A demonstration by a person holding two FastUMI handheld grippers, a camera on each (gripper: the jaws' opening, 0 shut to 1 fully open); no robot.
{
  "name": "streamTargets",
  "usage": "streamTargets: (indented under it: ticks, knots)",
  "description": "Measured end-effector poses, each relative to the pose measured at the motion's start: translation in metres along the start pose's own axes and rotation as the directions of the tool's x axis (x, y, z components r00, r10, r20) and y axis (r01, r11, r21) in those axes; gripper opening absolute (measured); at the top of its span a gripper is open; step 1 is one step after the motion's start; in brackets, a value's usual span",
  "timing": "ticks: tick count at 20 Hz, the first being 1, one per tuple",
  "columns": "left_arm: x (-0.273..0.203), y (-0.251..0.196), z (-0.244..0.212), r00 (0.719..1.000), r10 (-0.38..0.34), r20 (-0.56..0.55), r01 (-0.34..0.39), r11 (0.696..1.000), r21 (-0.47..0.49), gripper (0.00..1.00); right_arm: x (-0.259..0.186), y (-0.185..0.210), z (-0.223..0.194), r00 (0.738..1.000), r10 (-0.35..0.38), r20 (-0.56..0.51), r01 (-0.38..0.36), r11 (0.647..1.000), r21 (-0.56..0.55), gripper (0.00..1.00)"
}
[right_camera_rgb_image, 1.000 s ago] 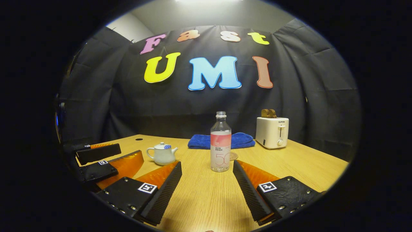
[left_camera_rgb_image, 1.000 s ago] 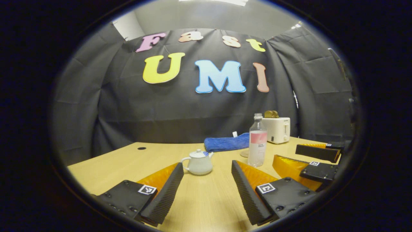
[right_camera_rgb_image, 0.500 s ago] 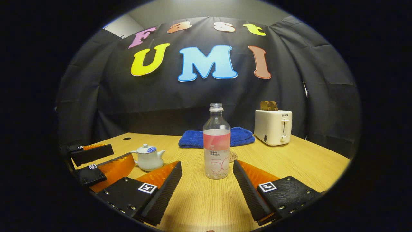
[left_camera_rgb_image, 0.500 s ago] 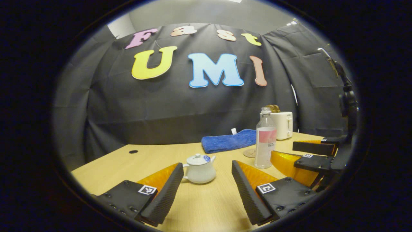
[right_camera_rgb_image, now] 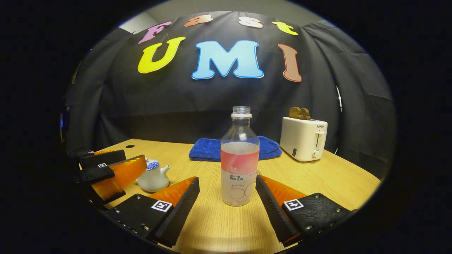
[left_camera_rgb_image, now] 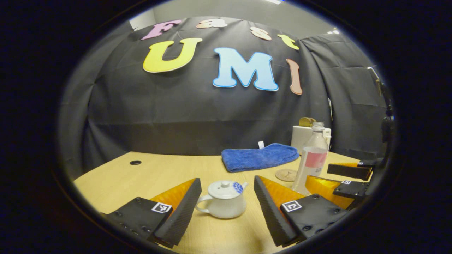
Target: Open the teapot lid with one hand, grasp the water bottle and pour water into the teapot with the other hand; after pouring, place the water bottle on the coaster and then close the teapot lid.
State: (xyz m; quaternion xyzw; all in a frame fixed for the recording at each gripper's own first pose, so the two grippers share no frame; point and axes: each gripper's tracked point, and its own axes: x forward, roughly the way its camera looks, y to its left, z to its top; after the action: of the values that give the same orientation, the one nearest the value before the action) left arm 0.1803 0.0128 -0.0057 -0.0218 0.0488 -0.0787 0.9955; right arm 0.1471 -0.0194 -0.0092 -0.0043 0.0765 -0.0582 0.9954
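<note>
Left gripper (left_camera_rgb_image: 226,206) wide open, empty; teapot (left_camera_rgb_image: 222,204) dead ahead between fingers, lid on. Right gripper (right_camera_rgb_image: 227,208) wide open, empty; upright bottle (right_camera_rgb_image: 239,158) straight ahead, untouched, standing on surface (right_camera_rgb_image: 328,180).

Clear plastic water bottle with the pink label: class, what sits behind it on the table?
Behind the clear plastic water bottle lie a folded blue towel and a round brown coaster; the bottle hides the towel's middle.

Wooden table (right_camera_rgb_image: 317,180) bears teapot (left_camera_rgb_image: 223,199), water bottle (right_camera_rgb_image: 239,158), coaster (left_camera_rgb_image: 285,174), blue towel (left_camera_rgb_image: 259,156), toaster (right_camera_rgb_image: 303,138)
</note>
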Motion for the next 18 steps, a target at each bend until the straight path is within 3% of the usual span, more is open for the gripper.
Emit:
streamTargets:
  ticks: [4,11,17,18]
  knots:
    - [0.026,0.001,-0.002,1.0,-0.02,-0.019,0.021,0.998,0.057,0.99,0.019,-0.007,0.001,0.999,-0.033,-0.024,0.033,0.999,0.009,0.98]
    - [0.041,0.001,-0.011,0.998,-0.054,-0.037,0.055,0.998,0.02,0.98,0.038,-0.01,-0.004,0.998,-0.042,-0.037,0.042,0.999,-0.001,0.99]
    - [0.047,0.002,-0.017,0.996,-0.033,-0.082,0.038,0.998,0.058,0.67,0.038,-0.006,-0.006,0.998,-0.015,-0.056,0.017,0.999,0.037,0.99]
    - [0.048,0.008,-0.021,0.996,-0.012,-0.084,0.018,0.997,0.082,0.56,0.038,-0.005,-0.008,0.998,-0.011,-0.062,0.013,0.999,0.04,0.99]
